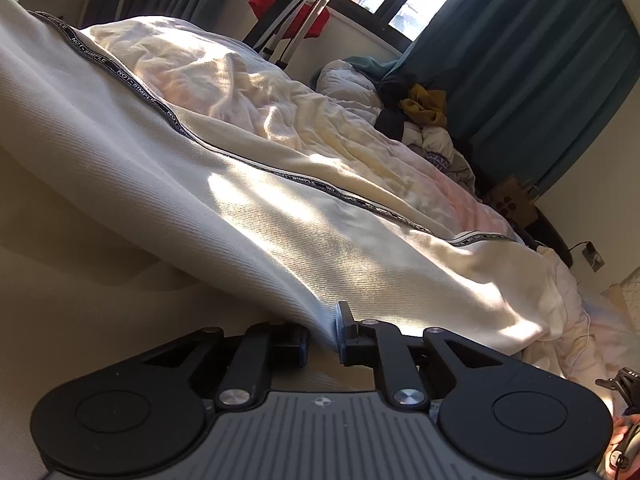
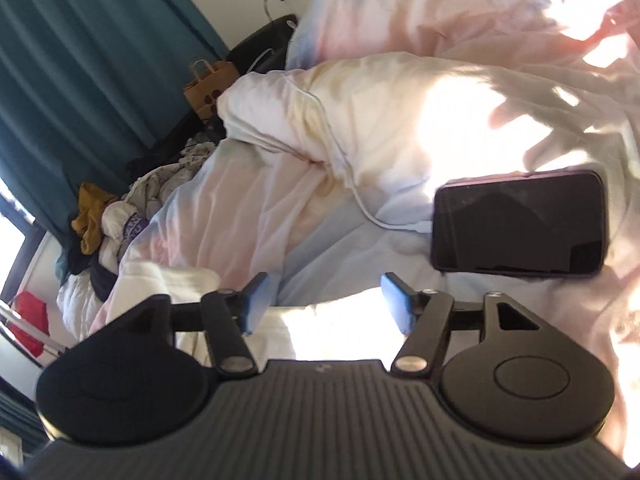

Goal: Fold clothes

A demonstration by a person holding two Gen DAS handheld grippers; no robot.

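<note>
Left tool [image 1: 323, 340] pinches cream garment [image 1: 240, 216]; right tool [image 2: 324, 300] agape, phone [image 2: 520, 224] just ahead.

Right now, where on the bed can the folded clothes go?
Free patch: the duvet between the white cable and the clothes pile. Crowded: the phone by the right gripper, and the pile by the curtain.

Bed [image 2: 304, 216] — rumpled pastel duvet, sunlit in patches. Lying on it: cream ribbed garment [image 1: 248, 216] with black lettered tape trim, spread lengthwise; dark phone [image 2: 520, 224], screen up, white cable [image 2: 344, 168] plugged in; clothes heap [image 1: 416, 116] — mustard, white, dark pieces — at the curtain-side edge.
</note>
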